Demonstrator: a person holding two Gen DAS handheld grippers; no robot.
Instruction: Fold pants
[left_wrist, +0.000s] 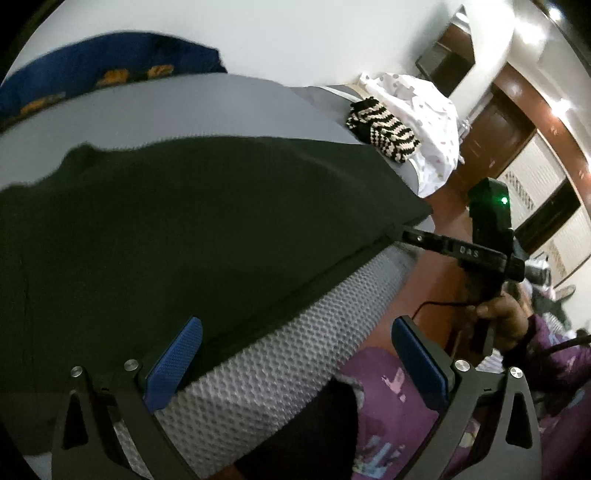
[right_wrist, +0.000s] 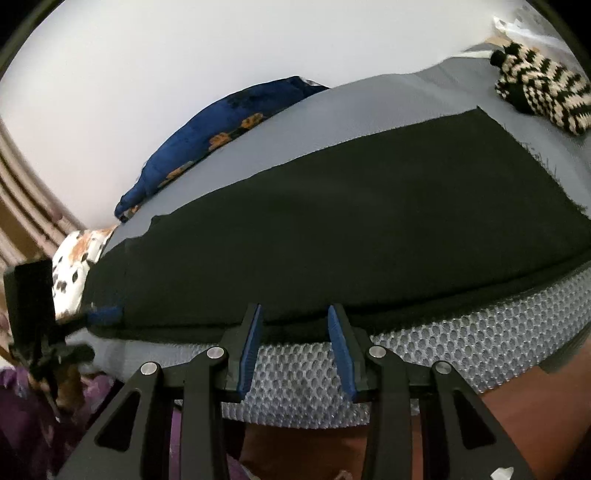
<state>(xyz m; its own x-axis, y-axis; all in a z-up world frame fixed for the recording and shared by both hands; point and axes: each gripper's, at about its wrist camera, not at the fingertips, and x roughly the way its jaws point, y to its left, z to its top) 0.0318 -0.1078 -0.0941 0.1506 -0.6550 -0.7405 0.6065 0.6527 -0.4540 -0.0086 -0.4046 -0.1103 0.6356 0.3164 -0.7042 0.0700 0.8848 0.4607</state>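
Here, in the left wrist view, the black pants (left_wrist: 184, 229) are lying flat along the near edge of the grey mattress (left_wrist: 229, 107), their hem hanging slightly over its mesh side (left_wrist: 280, 354). The left gripper (left_wrist: 295, 362) is hovering at that mesh side with its blue pads (left_wrist: 173, 365) spread wide, released and gripping nothing. Further along the mattress edge, the right gripper (left_wrist: 406, 236) is reaching toward the corner of the pants; whether it is pinching the cloth cannot be told from here. A striped knitted item (left_wrist: 384, 129) is resting on the far end of the mattress, beside a white dotted cloth (left_wrist: 424, 110), and a blue pillow (left_wrist: 110, 70) is lying at the mattress's back edge.

In the right wrist view, the right gripper (right_wrist: 295, 347) is sitting at the mattress edge with its jaws parted, the pants hem lying just beyond the tips, ungrasped. The left gripper (right_wrist: 99, 315) is showing at the pants' far corner.
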